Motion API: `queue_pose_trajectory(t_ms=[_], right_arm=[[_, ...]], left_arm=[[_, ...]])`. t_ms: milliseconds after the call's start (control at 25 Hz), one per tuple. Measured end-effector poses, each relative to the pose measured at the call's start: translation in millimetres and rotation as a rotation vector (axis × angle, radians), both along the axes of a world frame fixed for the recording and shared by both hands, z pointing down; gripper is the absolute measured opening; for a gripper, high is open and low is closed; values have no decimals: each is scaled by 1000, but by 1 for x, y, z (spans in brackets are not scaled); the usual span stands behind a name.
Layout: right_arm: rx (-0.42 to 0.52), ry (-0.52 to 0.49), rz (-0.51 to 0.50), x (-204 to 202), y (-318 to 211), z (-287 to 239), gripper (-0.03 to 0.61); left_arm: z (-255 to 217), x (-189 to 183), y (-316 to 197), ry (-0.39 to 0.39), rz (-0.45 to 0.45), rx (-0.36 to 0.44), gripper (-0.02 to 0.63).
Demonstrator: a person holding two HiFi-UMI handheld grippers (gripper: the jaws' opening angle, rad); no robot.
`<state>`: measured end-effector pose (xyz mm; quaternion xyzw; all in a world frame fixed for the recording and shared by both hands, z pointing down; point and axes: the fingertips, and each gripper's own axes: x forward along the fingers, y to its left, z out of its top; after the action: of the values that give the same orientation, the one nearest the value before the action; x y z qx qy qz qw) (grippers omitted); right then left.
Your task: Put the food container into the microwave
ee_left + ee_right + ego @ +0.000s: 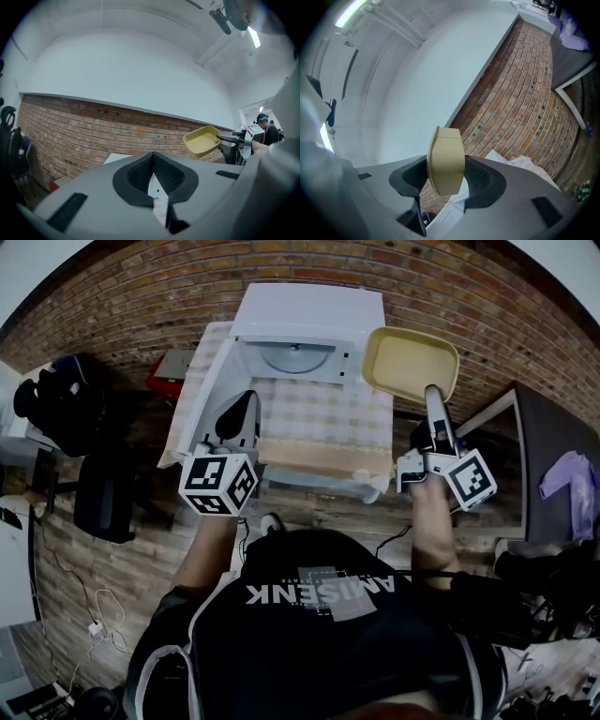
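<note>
The white microwave (309, 315) stands at the back of a table with a checked cloth (323, 418). Its door (202, 390) is swung open to the left, and the cavity shows the glass turntable (295, 357). My right gripper (433, 399) is shut on the near rim of an empty yellow food container (411, 362), holding it in the air just right of the microwave's front. The container (446, 159) stands edge-on between the pads in the right gripper view. My left gripper (239, 413) is shut on nothing, hovering beside the open door. In the left gripper view the container (202, 140) appears far right.
A black office chair (103, 493) and dark bags (56, 395) stand to the left of the table. A grey table (553, 456) with a purple cloth (567, 474) is on the right. A brick wall (141, 296) runs behind the microwave. Cables (89, 606) lie on the floor.
</note>
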<state>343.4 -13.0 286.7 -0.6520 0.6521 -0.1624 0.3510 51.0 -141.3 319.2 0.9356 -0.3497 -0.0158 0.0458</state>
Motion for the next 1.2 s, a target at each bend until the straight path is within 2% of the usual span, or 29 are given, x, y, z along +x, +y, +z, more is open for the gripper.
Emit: queue_pose_trajectory(t_ms=[360,600,800,960,1200], right_arm=[[-25,7,23,-34,-52,9,255],[-75,18,45,-47,-83,28,255],[-210,-84,161,-54,-91,73,255],[-243,-100,179,-70,-102,91,255],[-255,-134,155,-95,-119,120,255]], left_arm=[[1,-22,-64,28,7,-4,12],[6,-32,-96,53,33,-17,12],[15,-43,-113,10,52,23,12],[18,-49,-118,21,96,19,12],[20,-62,-129,38,142,7,12]])
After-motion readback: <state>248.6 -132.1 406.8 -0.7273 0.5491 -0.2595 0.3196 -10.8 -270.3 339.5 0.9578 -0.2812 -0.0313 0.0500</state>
